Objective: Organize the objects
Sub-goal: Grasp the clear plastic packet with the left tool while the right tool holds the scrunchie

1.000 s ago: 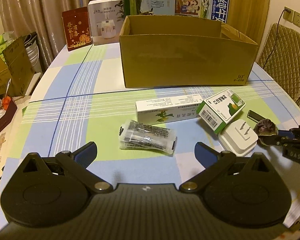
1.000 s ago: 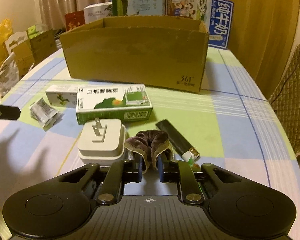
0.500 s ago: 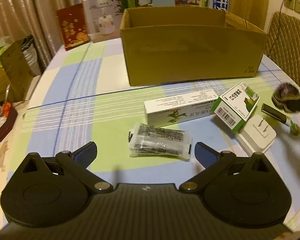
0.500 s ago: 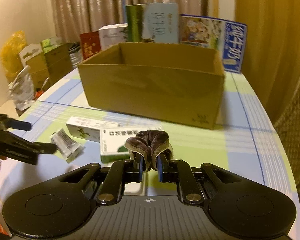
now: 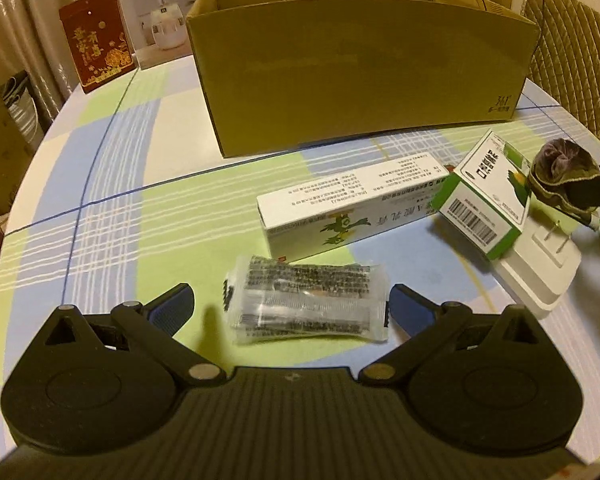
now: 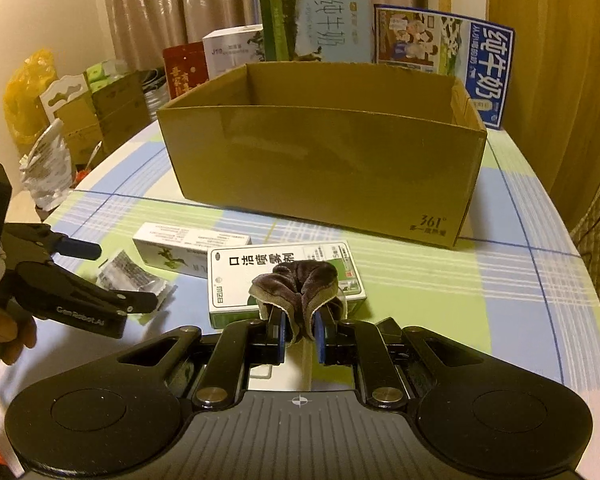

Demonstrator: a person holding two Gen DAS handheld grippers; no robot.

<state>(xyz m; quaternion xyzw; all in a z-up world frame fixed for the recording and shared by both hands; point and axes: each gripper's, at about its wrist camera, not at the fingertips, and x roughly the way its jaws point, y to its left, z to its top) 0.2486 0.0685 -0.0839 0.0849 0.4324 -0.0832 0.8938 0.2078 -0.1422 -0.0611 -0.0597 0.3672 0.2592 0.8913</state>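
L gripper open, jaws either side of packet on table; packet's long axis across gap, ends near pads, no contact seen. Nearer L than R. R gripper clamped on scrunchie, held off table, box straight ahead, beyond spray carton. Box floor hidden by near wall. Packet print unreadable.

checked table carries cardboard box, two cartons, sachet, plug.
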